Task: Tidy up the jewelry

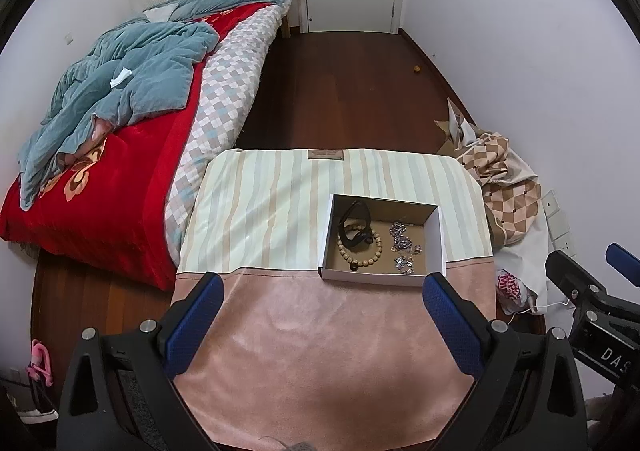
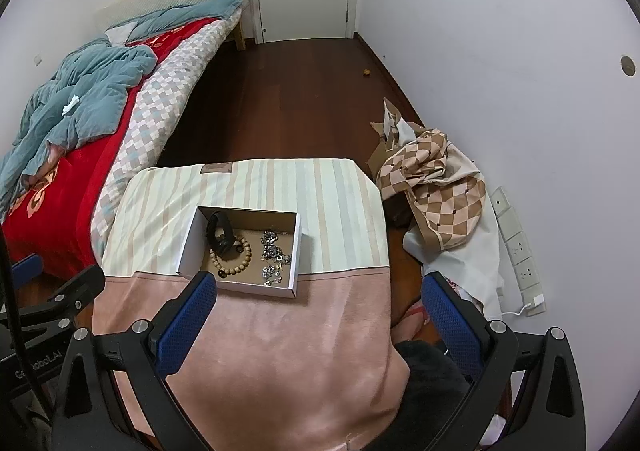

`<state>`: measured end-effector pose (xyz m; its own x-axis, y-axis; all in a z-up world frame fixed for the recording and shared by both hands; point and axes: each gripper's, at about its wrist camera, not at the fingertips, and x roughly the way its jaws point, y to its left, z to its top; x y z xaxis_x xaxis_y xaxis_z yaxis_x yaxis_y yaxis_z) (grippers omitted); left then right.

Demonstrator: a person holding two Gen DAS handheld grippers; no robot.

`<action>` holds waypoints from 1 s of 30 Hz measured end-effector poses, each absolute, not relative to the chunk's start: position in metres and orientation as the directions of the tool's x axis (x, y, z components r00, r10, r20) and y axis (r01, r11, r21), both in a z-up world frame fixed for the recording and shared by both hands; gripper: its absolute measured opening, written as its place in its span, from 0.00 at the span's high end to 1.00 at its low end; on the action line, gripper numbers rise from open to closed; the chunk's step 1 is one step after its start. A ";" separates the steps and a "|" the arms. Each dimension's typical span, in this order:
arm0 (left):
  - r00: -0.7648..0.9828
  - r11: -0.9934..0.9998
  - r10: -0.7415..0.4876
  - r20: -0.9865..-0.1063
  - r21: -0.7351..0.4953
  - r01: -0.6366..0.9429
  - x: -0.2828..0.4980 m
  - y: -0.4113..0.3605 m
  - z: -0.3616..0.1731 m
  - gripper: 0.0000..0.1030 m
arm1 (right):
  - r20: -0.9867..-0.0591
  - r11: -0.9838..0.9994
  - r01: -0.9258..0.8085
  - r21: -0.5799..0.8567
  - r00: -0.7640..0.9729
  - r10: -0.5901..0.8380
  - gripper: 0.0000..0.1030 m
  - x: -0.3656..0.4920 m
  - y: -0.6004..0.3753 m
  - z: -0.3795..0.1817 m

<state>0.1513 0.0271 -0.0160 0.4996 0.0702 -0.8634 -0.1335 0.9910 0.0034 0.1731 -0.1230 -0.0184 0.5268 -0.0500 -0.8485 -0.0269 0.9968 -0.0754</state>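
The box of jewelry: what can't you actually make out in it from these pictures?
- Silver pieces: too small in both views to tell chains from earrings.
- Black band: overlaps the bead bracelet, hiding part of it.
- Box near corner: covered by the right gripper's finger, right view.

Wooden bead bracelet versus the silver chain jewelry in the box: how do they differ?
The tan wooden bead bracelet forms one closed ring; the silver chain jewelry lies scattered in loose clumps. The bracelet sits left, under a black band; the silver sits right, uncovered. Both lie inside the open cardboard box.
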 end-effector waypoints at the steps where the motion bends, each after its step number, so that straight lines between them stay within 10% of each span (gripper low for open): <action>1: 0.500 0.991 0.070 -0.863 0.003 -0.132 0.151 0.027 -0.016 0.01 | -0.848 0.997 -0.026 -0.076 0.528 -0.051 0.00 0.172 -0.123 -0.017; 30: 0.538 0.993 0.068 -0.841 0.004 -0.118 0.140 0.023 0.005 0.01 | -0.836 0.996 -0.031 -0.082 0.547 -0.052 0.00 0.167 -0.133 -0.003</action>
<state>0.1399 0.0231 0.0048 0.5375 0.0676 -0.8405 -0.1179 0.9930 0.0044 0.1669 -0.1333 -0.0027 0.5465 -0.0516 -0.8359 -0.0309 0.9962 -0.0817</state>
